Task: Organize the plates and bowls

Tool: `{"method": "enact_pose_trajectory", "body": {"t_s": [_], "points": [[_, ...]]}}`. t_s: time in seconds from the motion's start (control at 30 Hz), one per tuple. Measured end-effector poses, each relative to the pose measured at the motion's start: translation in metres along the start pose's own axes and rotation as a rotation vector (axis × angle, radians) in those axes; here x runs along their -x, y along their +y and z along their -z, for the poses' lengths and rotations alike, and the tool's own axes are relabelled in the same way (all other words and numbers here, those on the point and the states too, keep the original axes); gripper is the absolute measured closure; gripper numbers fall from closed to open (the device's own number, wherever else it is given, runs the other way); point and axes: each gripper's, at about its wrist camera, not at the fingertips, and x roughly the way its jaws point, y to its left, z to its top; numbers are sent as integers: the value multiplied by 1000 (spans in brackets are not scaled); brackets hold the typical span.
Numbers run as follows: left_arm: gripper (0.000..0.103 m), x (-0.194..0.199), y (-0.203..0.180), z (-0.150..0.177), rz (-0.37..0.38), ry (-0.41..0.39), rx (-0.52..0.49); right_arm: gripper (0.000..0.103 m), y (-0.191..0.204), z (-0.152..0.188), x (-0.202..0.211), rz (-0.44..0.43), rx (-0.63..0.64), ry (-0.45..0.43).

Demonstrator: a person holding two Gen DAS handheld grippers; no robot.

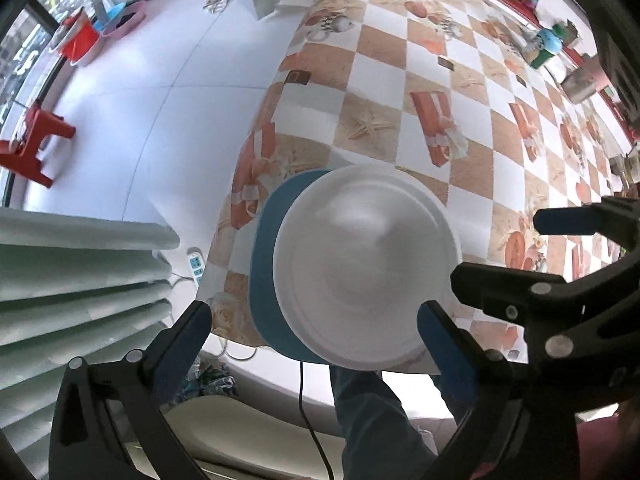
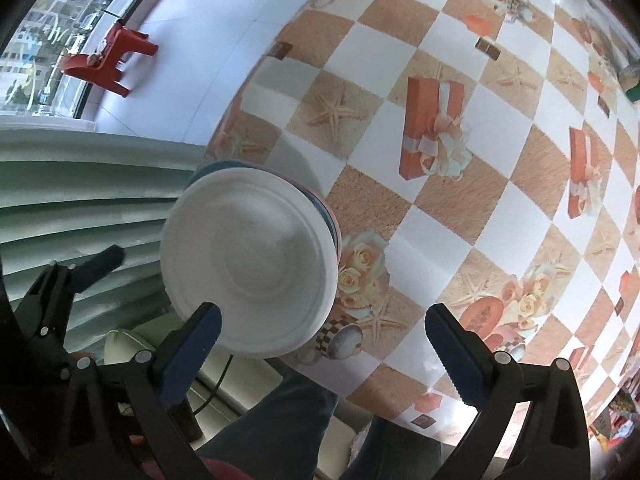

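Note:
A white bowl (image 1: 366, 268) sits on top of a blue plate (image 1: 266, 264) at the near edge of the checked table (image 1: 404, 76). My left gripper (image 1: 316, 332) is open, its fingers either side of the stack and above it, holding nothing. The other gripper (image 1: 560, 244) shows at the right of this view, also open. In the right wrist view the white bowl (image 2: 250, 266) tops the stack, with blue and pink rims (image 2: 334, 226) showing beneath it. My right gripper (image 2: 324, 340) is open and empty, its left finger (image 2: 196, 340) over the bowl's near edge.
A pale green pleated curtain (image 1: 80, 280) hangs left of the table corner. Red stools (image 1: 32, 144) and tubs (image 1: 80, 44) stand on the white floor. Bottles and a pot (image 1: 580, 80) sit at the table's far right. A power strip (image 1: 196, 266) lies below.

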Motion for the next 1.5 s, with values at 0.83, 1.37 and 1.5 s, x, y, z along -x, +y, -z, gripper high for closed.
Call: {"method": "enact_pose_trajectory", "body": {"t_s": [0.83,1.37,1.5], "points": [[0,16,-12,4,-44,-20,-77,0,7,12,18,84,21,-31],[0,16,-12,8,-52,-19,-78,0,12,14,13,90,32,-9],[0,20,-13,8,-61,-22,-88,0,12,15,14,88,28,-10]]}}
